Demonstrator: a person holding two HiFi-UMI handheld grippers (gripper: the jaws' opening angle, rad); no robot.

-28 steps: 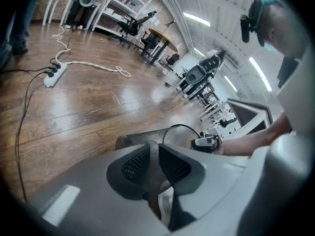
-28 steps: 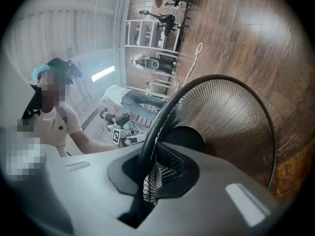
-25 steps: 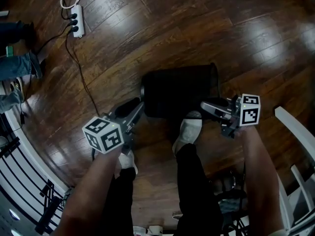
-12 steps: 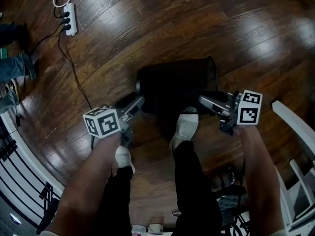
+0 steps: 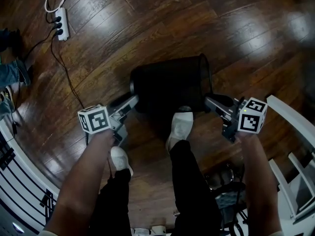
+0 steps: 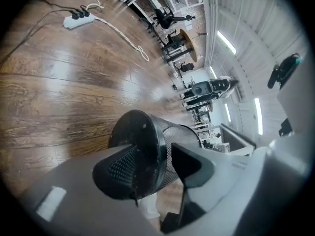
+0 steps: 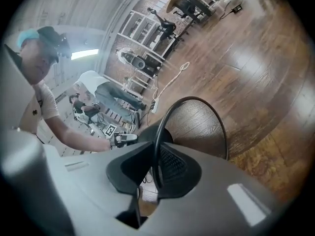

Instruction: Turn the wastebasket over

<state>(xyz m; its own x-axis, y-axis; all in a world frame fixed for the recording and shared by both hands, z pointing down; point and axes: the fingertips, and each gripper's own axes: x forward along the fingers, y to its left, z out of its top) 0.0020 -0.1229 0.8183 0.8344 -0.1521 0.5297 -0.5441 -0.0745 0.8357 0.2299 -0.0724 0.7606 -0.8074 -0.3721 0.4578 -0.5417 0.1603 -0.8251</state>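
A black mesh wastebasket [image 5: 167,90] lies on its side on the wooden floor, base to the left and open mouth to the right. My left gripper [image 5: 133,100] is at the base end. Its jaws have just been opening and stand wide, with the base edge [image 6: 147,141] between them and a gap on one side. My right gripper [image 5: 209,101] is at the mouth end. Its jaws have just been closing, and the thin rim [image 7: 158,132] is pinched between the pads. The mesh wall [image 7: 197,124] rises behind them.
My two white shoes [image 5: 181,127] [image 5: 119,159] stand just in front of the basket. A power strip [image 5: 59,22] with a trailing cable lies far left. White furniture [image 5: 295,132] stands at the right, a black railing [image 5: 15,176] at lower left. Another person's legs [image 5: 7,73] show at the left edge.
The left gripper's jaws have spread apart around the basket's base, and that hand has sunk a little. The right gripper has shifted to the right at the rim.
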